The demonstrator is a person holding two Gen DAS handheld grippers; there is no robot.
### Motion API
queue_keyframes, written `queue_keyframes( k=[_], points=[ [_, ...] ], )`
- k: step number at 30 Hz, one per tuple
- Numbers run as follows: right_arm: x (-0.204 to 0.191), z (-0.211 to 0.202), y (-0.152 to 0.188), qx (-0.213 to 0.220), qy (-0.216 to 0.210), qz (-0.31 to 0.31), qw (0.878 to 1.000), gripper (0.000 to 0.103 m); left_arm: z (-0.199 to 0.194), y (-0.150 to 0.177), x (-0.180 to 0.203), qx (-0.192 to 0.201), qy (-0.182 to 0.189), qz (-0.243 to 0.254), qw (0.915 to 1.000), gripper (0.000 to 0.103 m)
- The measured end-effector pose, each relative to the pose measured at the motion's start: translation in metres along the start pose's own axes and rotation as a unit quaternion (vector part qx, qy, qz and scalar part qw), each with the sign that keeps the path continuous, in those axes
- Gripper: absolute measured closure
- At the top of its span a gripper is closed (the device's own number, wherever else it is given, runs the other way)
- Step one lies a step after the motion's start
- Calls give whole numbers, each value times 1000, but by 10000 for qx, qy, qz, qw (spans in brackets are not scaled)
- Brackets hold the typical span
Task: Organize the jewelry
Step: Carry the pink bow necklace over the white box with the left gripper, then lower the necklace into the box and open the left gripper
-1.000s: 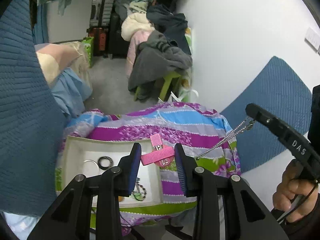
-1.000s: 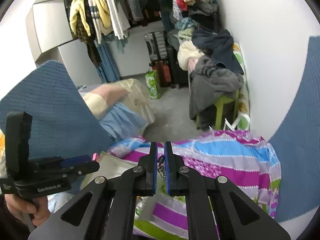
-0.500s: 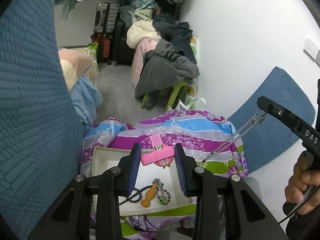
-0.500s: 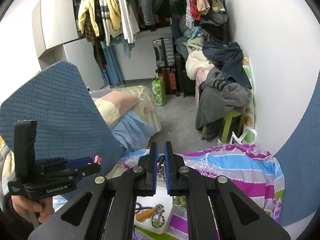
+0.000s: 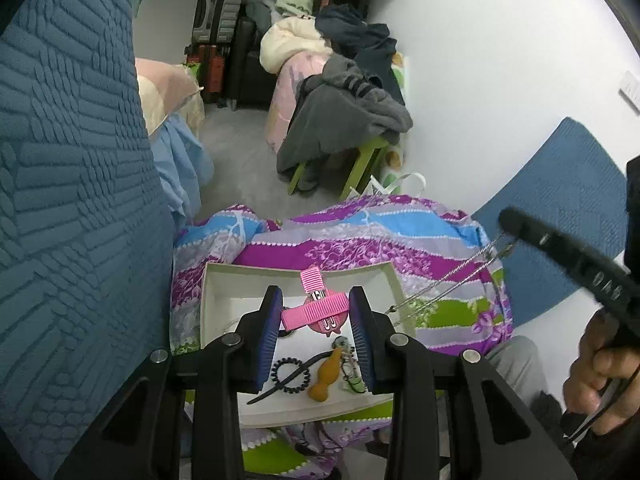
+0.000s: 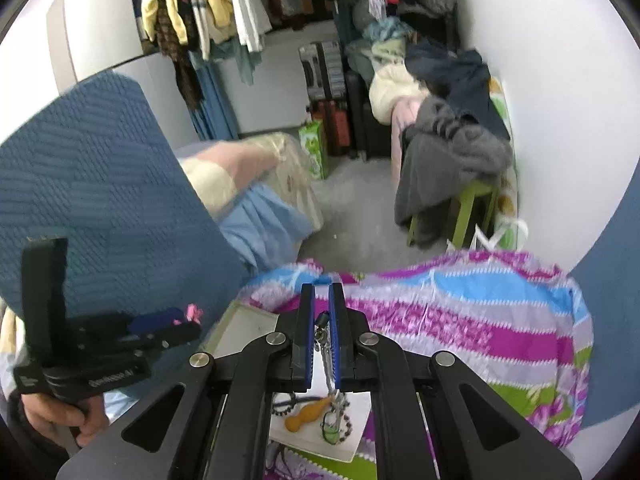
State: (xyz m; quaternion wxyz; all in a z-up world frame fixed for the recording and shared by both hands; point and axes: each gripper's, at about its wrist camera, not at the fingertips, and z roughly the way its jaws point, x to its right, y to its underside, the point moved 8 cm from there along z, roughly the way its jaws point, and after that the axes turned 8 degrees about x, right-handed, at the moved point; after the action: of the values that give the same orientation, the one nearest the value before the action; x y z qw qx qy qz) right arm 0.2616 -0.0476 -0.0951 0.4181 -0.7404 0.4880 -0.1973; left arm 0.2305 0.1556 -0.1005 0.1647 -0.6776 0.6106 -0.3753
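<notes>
My left gripper point(image 5: 316, 316) is shut on a pink ribbon hair clip point(image 5: 314, 312) and holds it above a white tray point(image 5: 212, 296). The tray holds a black hair tie point(image 5: 290, 374), an amber hairpin point(image 5: 326, 374) and a beaded piece point(image 5: 350, 360). My right gripper point(image 6: 321, 322) is shut on a silver chain necklace point(image 6: 328, 360), which hangs down toward the tray point(image 6: 240, 322). In the left wrist view the right gripper point(image 5: 516, 226) is at the right, and the chain point(image 5: 444, 280) slopes down to the tray's right rim.
The tray lies on a purple, blue and green patterned cloth point(image 5: 360, 240). A blue quilted cushion point(image 5: 68, 200) stands on the left, another point(image 5: 560, 200) against the white wall on the right. A green stool piled with clothes point(image 5: 340, 120) stands beyond.
Both grippers have risen and pulled back, so the whole tray and its contents show. The chain's lower end has come over the tray's right rim. Both grips are unchanged.
</notes>
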Motion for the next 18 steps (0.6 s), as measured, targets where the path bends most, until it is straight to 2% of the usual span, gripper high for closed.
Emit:
queue_keyframes(
  k=[7, 18],
  points=[
    [22, 42, 72, -524, 101, 462, 9975, 98, 25, 23, -18, -233, -57, 33, 9997, 69],
    [32, 80, 144, -1120, 296, 507, 9920, 97, 62, 67, -28, -712, 46, -2, 9975, 68]
  ],
)
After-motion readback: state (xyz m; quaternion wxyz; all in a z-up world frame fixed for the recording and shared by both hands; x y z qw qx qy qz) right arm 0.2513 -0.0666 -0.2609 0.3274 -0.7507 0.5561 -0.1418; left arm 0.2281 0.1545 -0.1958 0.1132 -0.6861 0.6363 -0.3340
